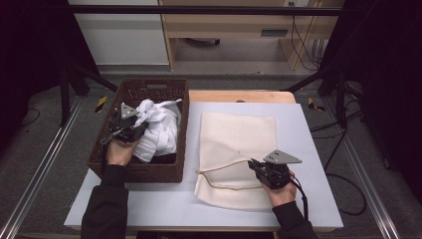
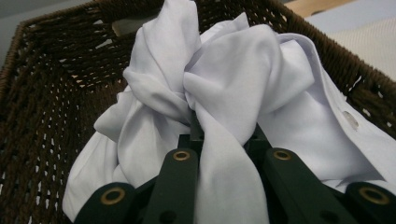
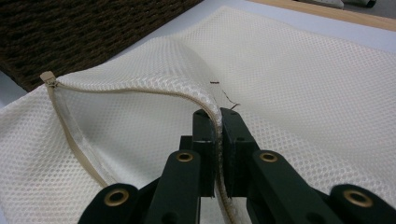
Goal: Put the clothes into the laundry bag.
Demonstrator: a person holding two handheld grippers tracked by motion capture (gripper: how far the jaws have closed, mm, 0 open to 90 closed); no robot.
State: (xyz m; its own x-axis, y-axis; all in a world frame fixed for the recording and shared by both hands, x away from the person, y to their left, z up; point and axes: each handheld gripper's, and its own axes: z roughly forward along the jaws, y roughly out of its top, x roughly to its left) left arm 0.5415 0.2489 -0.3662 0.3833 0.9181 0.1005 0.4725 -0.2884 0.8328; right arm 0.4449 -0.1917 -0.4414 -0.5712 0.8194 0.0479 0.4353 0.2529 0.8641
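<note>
Pale blue sheeting covers the wooden table (image 1: 318,199), with grey floor and dark framing around it. At centre left of the high view sits a dark brown woven basket (image 1: 112,164); inside it lies a crumpled white cotton shirt (image 1: 161,132). The left gripper (image 1: 130,130) is clamped on a twisted bunch of that shirt, the cloth running between its jaws in the left gripper view (image 2: 224,154). To the right, a cream mesh laundry bag with a zip (image 1: 239,139) lies flat, and the right gripper (image 1: 255,167) pinches the upper lip of its zipped mouth, holding it raised as a shallow arch (image 3: 140,70).

Risks, as I judge them: the grip takes only a knot of fabric, so loose sleeves may trail and snag on the basket's rim as the shirt comes out, tipping or dragging the basket. The bag's opening looks narrow and held at one point only; it could sag shut, or the thin edge slip from the jaws. The basket's near right wall stands between shirt and bag.
</note>
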